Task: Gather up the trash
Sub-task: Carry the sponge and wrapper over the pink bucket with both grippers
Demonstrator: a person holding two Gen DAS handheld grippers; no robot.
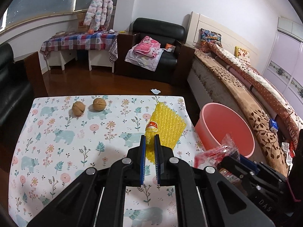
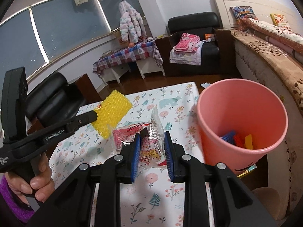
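Wrapper [image 2: 149,141] pinched in right tongs [image 2: 152,140] beside bucket [image 2: 214,132]; left tongs [image 1: 150,139] grip yellow mesh [image 1: 167,126].

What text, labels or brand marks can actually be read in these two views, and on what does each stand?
"GenRobot.AI": white print on the arm of the left claw, right wrist view.
"DAS": embossed on the right claw body, left wrist view.
Handle print below "GenRobot.AI": too small to read.
Red and clear plastic wrapper held in the right claw: print blurred, unreadable.
Orange sticker on the yellow foam net: illegible.
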